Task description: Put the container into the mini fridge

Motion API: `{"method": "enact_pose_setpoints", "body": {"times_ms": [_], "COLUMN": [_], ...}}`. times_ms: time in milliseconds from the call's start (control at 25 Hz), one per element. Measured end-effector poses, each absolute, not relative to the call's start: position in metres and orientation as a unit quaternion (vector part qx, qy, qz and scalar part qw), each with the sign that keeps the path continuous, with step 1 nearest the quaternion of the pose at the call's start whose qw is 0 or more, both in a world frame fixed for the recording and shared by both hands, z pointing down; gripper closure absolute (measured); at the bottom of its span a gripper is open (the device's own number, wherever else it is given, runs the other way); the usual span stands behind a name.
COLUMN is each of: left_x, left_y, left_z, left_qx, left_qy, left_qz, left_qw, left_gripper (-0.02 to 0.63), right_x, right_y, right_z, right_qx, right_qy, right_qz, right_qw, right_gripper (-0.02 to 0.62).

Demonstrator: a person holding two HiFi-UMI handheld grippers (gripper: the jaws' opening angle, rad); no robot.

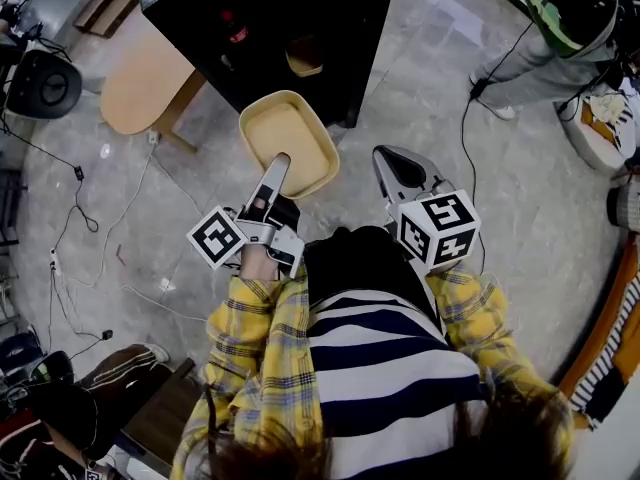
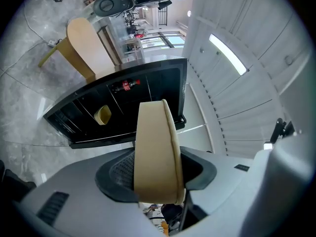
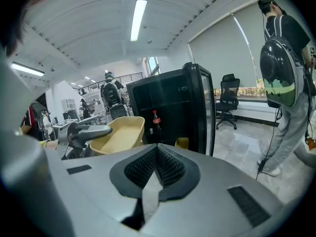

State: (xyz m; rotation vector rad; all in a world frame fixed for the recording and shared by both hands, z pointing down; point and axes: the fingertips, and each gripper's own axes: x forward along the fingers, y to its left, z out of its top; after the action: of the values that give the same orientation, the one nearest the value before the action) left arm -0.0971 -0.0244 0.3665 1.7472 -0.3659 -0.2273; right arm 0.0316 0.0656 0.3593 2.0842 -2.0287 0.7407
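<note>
A tan, shallow container (image 1: 292, 138) hangs in the air in front of the black mini fridge (image 1: 275, 23), whose door stands open. My left gripper (image 1: 277, 168) is shut on its near rim, and in the left gripper view the container wall (image 2: 157, 147) stands upright between the jaws. Inside the fridge I see a cola bottle (image 2: 126, 85) and a yellow cup (image 2: 102, 114). My right gripper (image 1: 398, 168) floats to the right of the container, shut with nothing in it. From that side the container (image 3: 120, 135) and the fridge (image 3: 170, 105) show ahead.
A light wooden stool (image 1: 142, 86) stands left of the fridge, with cables (image 1: 70, 198) trailing over the grey floor. A person (image 1: 565, 33) stands at the upper right, seen with a backpack (image 3: 279, 73). An office chair (image 3: 228, 102) sits beyond the fridge.
</note>
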Motion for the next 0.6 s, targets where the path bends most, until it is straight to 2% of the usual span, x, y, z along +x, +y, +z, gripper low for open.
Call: {"method": "enact_pose_setpoints", "body": {"times_ms": [600], "left_x": [-0.036], "left_y": [-0.113], "left_z": [0.353], "left_qx": [0.752], "left_qy": [-0.186], "left_qz": [-0.148], "left_qw": [0.615], "left_gripper": [0.383], "right_x": [0.089], "right_y": [-0.031], "right_z": [0.354], "right_qx": [0.657], "right_qy": [-0.71], "right_qz": [0.24], "right_qw": [0.082], "right_gripper": [0.568]}}
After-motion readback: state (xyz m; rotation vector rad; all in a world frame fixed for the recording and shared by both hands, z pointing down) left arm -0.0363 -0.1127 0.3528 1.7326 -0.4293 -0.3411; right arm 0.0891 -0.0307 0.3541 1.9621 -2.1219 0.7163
